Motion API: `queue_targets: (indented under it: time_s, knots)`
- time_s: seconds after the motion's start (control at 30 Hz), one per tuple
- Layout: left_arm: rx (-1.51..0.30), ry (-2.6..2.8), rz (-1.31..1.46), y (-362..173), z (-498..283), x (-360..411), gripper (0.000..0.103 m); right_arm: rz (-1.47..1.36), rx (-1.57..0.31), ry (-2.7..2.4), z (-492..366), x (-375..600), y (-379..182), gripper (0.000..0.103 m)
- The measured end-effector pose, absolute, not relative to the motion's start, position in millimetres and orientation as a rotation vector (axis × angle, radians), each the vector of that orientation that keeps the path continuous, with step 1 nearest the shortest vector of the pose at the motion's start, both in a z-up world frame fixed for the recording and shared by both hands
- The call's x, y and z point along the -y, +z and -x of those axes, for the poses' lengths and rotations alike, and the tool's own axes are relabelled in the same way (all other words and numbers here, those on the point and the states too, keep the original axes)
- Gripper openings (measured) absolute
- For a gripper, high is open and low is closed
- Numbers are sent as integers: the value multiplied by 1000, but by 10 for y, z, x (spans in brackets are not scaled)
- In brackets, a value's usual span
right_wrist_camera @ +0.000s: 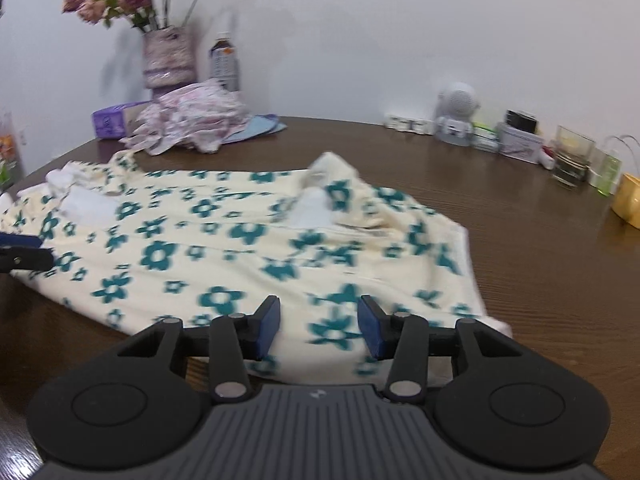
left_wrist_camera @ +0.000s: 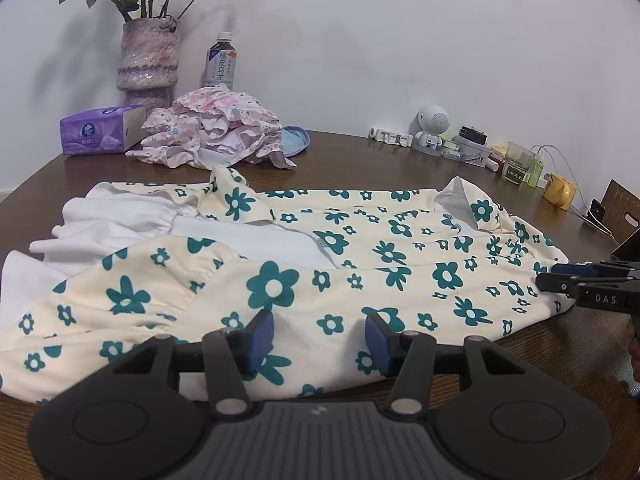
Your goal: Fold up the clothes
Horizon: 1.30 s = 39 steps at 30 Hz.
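Left gripper (left_wrist_camera: 318, 334): the 2 fingers (left_wrist_camera: 260, 334) stand apart with nothing pinched between them, poised over the near edge of the dress (left_wrist_camera: 360, 264) at the lower centre of the frame. Right gripper (right_wrist_camera: 318, 326): its fingers (right_wrist_camera: 268, 326) are likewise parted and empty, above the near hem at the lower centre of its view. Judgement: both are spaced along the same near edge so that it can be lifted evenly for a fold.

The dress, cream with teal flowers, lies spread across the middle of the brown surface (left_wrist_camera: 360, 152). 1 sleeve is turned over onto the body.

A crumpled pink garment (left_wrist_camera: 212, 132) sits at the upper left, clear of the folding area, beside a tissue box (left_wrist_camera: 100, 130) and a vase (left_wrist_camera: 148, 64).
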<state>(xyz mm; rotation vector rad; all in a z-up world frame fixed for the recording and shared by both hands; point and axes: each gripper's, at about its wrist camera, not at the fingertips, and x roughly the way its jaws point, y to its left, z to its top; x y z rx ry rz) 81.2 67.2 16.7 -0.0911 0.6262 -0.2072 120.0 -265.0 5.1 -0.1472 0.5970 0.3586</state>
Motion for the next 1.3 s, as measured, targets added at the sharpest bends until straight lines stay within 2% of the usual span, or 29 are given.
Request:
queue_targets:
  time_s: [0.17, 0.5, 0.93, 1.07, 1.3]
  knots:
    - [-627, -204, 80, 162, -809, -656, 50, 125, -597, 346, -1252, 2823, 57, 33]
    - [-627, -201, 69, 161, -810, -634, 50, 84, -583, 332, -1292, 2975, 95, 27]
    - [-627, -202, 71, 166, -805, -635, 50, 83, -614, 289, -1373, 3141, 37, 29]
    - [-627, -203, 74, 169, -808, -639, 50, 56, -621, 289, -1392, 3189, 26, 33]
    - [-626, -202, 71, 168, -804, -635, 50, 21, -544, 247, -1266, 3235, 184, 34]
